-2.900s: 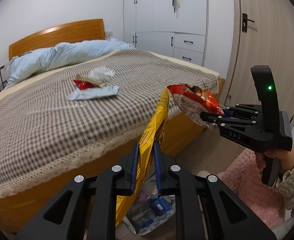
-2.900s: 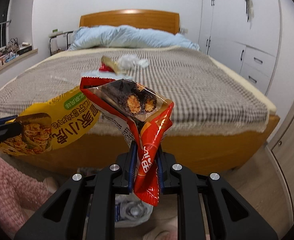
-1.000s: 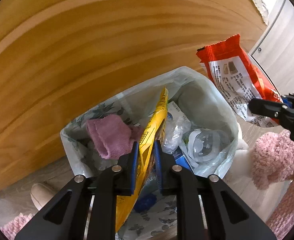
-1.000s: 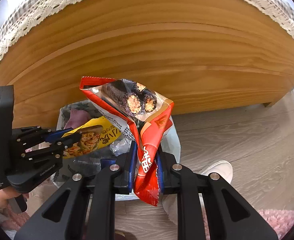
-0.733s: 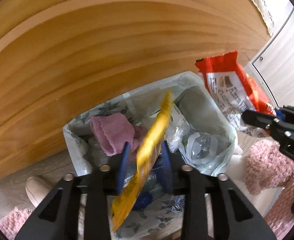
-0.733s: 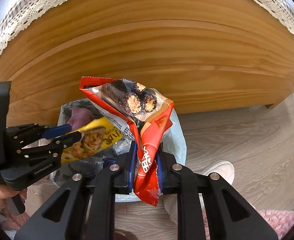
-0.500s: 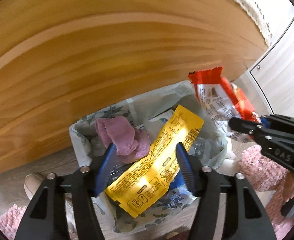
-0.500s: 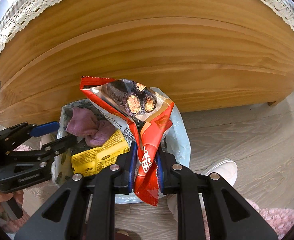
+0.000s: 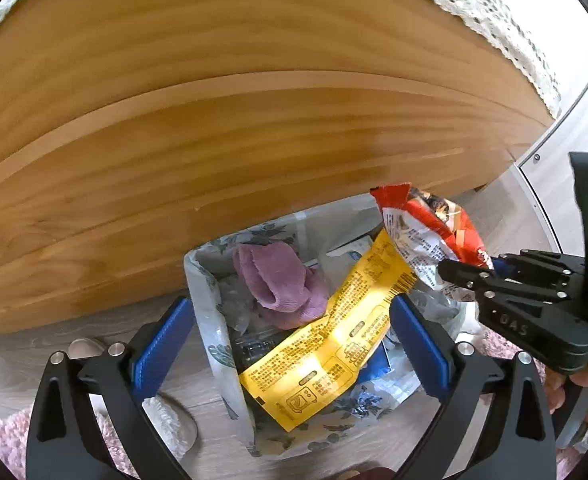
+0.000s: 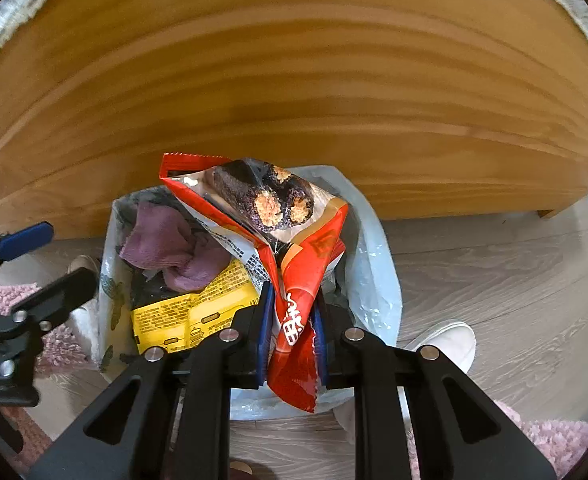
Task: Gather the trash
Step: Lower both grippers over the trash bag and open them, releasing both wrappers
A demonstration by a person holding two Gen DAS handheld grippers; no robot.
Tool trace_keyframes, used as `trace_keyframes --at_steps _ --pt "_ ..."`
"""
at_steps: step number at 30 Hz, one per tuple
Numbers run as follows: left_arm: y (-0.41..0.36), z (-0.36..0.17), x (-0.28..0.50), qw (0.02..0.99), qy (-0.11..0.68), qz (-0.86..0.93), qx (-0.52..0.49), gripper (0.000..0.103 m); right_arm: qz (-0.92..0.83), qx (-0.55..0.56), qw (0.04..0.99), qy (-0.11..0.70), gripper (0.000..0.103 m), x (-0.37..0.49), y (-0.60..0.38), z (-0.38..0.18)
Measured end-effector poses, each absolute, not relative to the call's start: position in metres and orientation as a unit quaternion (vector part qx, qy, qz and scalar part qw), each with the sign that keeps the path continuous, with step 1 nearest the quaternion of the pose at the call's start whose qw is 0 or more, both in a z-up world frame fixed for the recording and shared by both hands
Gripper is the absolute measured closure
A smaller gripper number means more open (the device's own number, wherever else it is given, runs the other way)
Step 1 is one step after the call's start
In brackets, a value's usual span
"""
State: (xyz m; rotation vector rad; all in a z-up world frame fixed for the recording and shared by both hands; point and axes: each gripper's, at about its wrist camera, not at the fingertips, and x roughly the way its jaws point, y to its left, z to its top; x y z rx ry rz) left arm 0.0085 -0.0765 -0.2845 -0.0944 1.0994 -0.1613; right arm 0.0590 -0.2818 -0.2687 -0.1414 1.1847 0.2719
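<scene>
Yellow wrapper [image 9: 325, 344] has been released: left gripper [image 9: 294, 340] jaws have just been opened wide, wrapper now lying flat on the trash bag [image 9: 206, 312] contents. Red wrapper [image 10: 294, 280] has been brought over the bag.

A pale wood-grain floor [image 10: 493, 280] carries everything, running up to the wooden side of the bed [image 9: 254, 120]. A trash bag [image 9: 208, 320] with a leaf print stands on the floor right against the bed's side. Beside the bag on the floor are a white slipper [image 10: 445, 340] at one side and a pink fluffy rug [image 10: 60, 344] at the other.
</scene>
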Motion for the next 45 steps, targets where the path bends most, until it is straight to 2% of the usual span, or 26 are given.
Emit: trace_keyframes --at_steps 13,19,23,26,30,34,45 --pt "-0.066 -0.301 0.019 0.833 0.547 -0.061 -0.065 0.008 0.104 -0.079 0.789 0.600 0.085 0.085 -0.269 -0.310" --pt "-0.067 -0.305 0.021 0.828 0.554 -0.061 -0.064 0.008 0.100 -0.087 0.779 0.612 0.085 0.088 -0.263 -0.314" --pt "-0.067 -0.310 0.023 0.826 0.556 -0.061 -0.064 0.008 0.101 -0.085 0.780 0.612 0.081 0.089 -0.262 -0.311" --pt "-0.069 -0.310 0.024 0.826 0.557 -0.059 -0.063 0.008 0.106 -0.084 0.779 0.613 0.070 0.091 -0.264 -0.313" --pt "-0.068 -0.310 0.026 0.826 0.556 -0.056 -0.065 0.008 0.110 -0.083 0.780 0.610 0.062 0.089 -0.265 -0.308" --pt "-0.067 -0.310 0.026 0.828 0.555 -0.052 -0.064 0.008 0.109 -0.074 0.785 0.606 0.050 0.087 -0.270 -0.303" --pt "-0.067 -0.301 0.021 0.837 0.542 -0.051 -0.059 0.008 0.107 -0.054 0.804 0.582 0.035 0.075 -0.276 -0.285"
